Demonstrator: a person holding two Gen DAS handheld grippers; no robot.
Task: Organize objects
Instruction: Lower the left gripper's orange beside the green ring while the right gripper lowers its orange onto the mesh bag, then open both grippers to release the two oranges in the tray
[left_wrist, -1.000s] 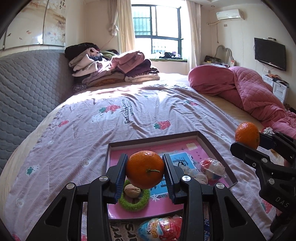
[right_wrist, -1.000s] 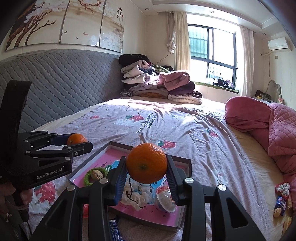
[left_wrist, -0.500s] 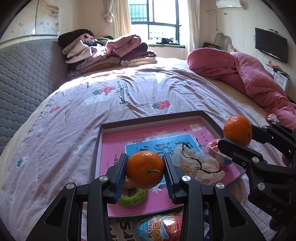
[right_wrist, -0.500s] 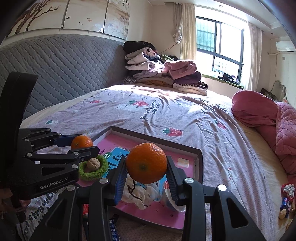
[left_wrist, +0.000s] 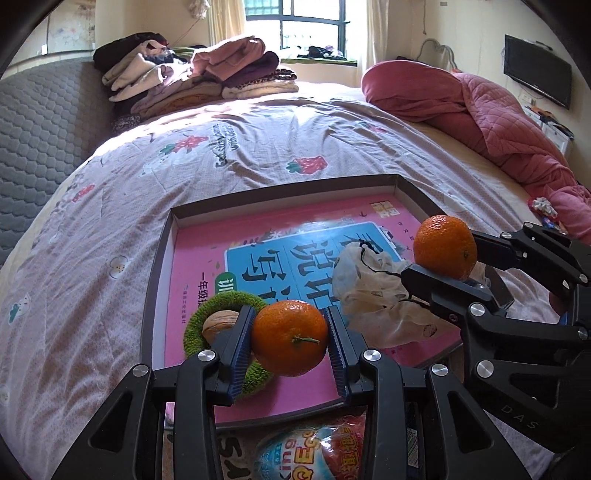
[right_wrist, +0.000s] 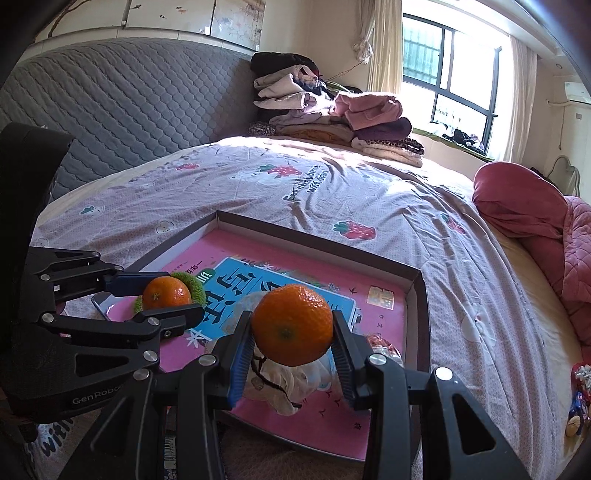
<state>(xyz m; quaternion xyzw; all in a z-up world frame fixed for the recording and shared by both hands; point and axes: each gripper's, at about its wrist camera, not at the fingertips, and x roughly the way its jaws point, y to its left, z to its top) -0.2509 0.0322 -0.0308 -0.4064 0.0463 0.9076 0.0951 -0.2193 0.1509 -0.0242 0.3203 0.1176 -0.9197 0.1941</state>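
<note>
Left wrist view: left claw (left_wrist: 290, 338) was clamped on a tangerine (left_wrist: 290, 338), pads on its two sides, stem nub facing the camera and slightly right. Fruit is near-round, so no real long axis; side grip across the widest part likely kept it from rolling out. It hung over the near-left part of the tray (left_wrist: 159, 266), just beside a green knit ring (left_wrist: 221, 306) with a walnut (left_wrist: 221, 325) sitting in its hole.

Right claw (right_wrist: 292, 334) was likewise clenched on a second tangerine (right_wrist: 292, 325), navel end towards the camera, over the crumpled cloth pouch (right_wrist: 284, 384) near the tray's right side. Both claws pitched down towards the tray floor, which reads as a place-in-tray approach, one fruit per side so they don't collide.

The tray lay flat on the bed (left_wrist: 258, 140), with a pink book cover as its floor. A foil-wrapped egg toy (left_wrist: 303, 454) lay outside the near rim, not sorted yet.
</note>
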